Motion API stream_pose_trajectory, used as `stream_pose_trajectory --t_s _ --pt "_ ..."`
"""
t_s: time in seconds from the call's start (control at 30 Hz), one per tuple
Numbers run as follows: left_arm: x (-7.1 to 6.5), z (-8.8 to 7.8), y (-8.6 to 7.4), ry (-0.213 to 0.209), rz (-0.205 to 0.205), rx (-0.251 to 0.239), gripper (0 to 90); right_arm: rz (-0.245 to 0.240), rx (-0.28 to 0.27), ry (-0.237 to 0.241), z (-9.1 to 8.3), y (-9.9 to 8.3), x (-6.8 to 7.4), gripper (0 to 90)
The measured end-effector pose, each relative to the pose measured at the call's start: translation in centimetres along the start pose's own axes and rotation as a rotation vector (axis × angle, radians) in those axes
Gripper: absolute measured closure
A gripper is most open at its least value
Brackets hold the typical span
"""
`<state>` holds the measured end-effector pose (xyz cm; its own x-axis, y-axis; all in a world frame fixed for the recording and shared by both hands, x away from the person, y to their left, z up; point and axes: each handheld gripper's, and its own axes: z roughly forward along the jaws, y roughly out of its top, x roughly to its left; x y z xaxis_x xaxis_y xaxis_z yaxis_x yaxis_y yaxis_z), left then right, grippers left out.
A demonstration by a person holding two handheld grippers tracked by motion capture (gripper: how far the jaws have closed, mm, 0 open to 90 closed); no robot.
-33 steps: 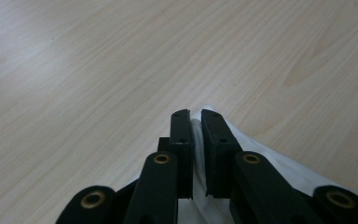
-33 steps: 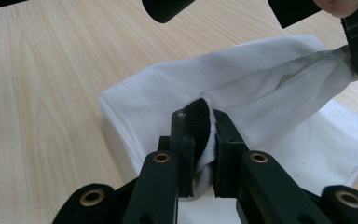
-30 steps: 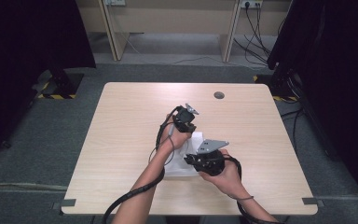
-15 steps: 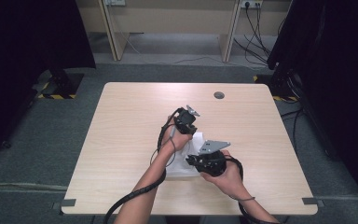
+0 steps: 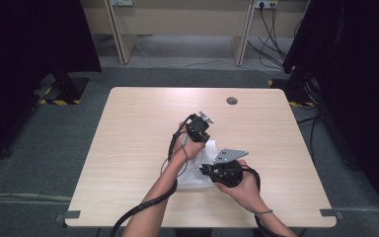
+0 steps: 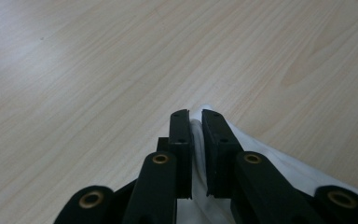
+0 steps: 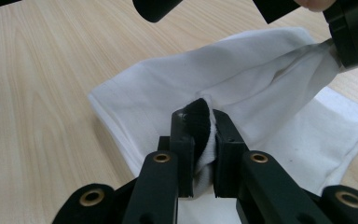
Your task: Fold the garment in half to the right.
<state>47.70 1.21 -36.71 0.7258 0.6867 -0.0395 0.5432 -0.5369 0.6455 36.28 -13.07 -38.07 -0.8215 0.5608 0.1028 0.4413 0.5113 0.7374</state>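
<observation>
White cloth [image 5: 201, 168] lay on the near-middle of the bench [image 5: 128, 148], between and partly under both hands. Right tongs [image 7: 200, 123] were closed on a bunched fold of it, white fabric squeezed between the jaws with a small dark patch [image 7: 196, 116] showing at the tips; couldn't tell whether that patch was part of the cloth or something else. Left tongs [image 6: 196, 116] were nearly closed too, pinching a thin edge of the same cloth [image 6: 279, 163], which ran back between the jaws and off to the lower right of the left gripper view. In the right gripper view the cloth [image 7: 242, 60] spread flat behind the pinch and rose in a taut ridge toward the left tongs [image 7: 354, 37] at top right, so that end sat lifted off the bench while the rest lay flat. In the high view the left tongs [image 5: 203, 139] sat at the far side of the cloth and the right tongs [image 5: 203, 170] at its near side, close together. Bench was light wood grain, with a small dark round disc [image 5: 232, 100] near its far edge, well apart from the cloth. Grey floor [image 5: 49, 148] all round, cables [image 5: 269, 19] along the back wall, dark curtains [image 5: 29, 44] on both sides. Most of the cloth was hidden under the hands in the high view; its outline there was hard to make out.
</observation>
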Motion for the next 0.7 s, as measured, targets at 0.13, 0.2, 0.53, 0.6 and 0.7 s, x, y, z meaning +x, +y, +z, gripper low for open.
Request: stream_pose_trajectory --t_s 0.13,0.2,0.53,0.6,0.7 --pt "-0.1 0.3 0.0 0.008 0.002 -0.001 82.7 0.009 -0.002 -0.004 -0.2 -0.1 -0.2 81.7" --pt "-0.2 0.4 0.0 0.008 0.003 -0.001 82.7 0.014 -0.006 -0.003 -0.2 -0.1 -0.3 81.5" --pt "-0.4 0.9 0.1 0.011 -0.004 0.000 82.0 0.022 0.001 -0.010 -0.3 -0.6 -0.6 80.7" --pt "-0.4 1.1 0.1 0.011 -0.005 -0.001 81.7 0.023 0.003 -0.011 -0.3 -0.6 -0.6 80.5" --pt "-0.6 1.4 0.0 0.012 -0.007 0.000 81.5 0.025 0.007 -0.011 -0.2 -0.8 -0.7 80.1"
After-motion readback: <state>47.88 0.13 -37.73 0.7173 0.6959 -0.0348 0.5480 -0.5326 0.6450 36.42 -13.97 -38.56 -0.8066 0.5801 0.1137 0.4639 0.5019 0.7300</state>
